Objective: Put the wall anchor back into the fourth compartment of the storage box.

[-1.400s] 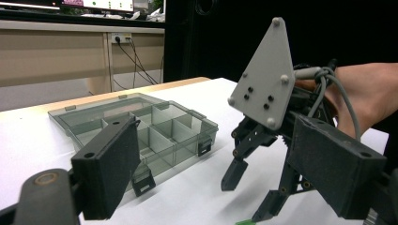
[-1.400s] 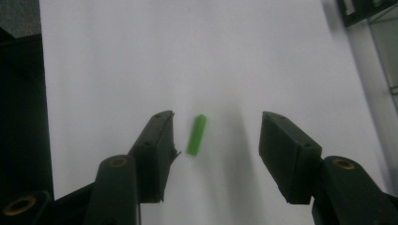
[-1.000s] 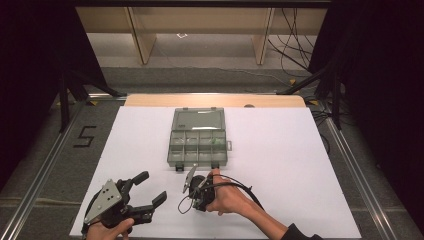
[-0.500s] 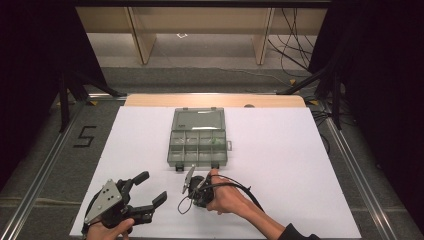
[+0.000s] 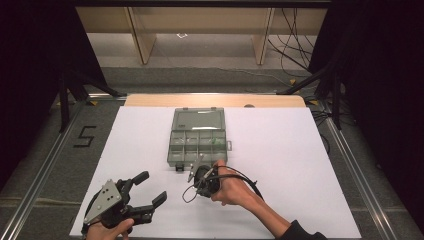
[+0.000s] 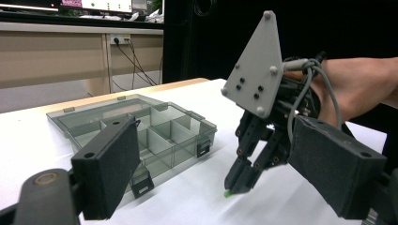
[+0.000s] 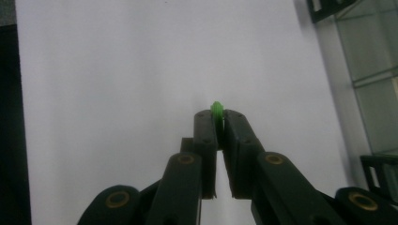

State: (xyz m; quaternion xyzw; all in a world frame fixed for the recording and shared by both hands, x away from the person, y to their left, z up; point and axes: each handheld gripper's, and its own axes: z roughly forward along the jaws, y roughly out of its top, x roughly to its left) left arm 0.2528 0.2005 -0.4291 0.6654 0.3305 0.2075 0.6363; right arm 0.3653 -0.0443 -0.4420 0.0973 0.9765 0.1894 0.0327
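Observation:
A clear grey compartment box (image 5: 196, 139) lies open at the middle of the white table, also seen in the left gripper view (image 6: 141, 133). Just in front of it my right gripper (image 5: 192, 175) points down at the table, shut on a small green piece (image 7: 217, 111) held at its fingertips (image 6: 228, 192). My left gripper (image 5: 151, 189) rests near the front left edge, open, with nothing between its jaws (image 6: 216, 173).
The white sheet (image 5: 280, 150) covers the table, with a wooden strip (image 5: 215, 100) along its far edge. The box's latch tabs (image 6: 141, 183) stick out toward me. Cables (image 5: 295, 50) lie on the floor beyond the table at the right.

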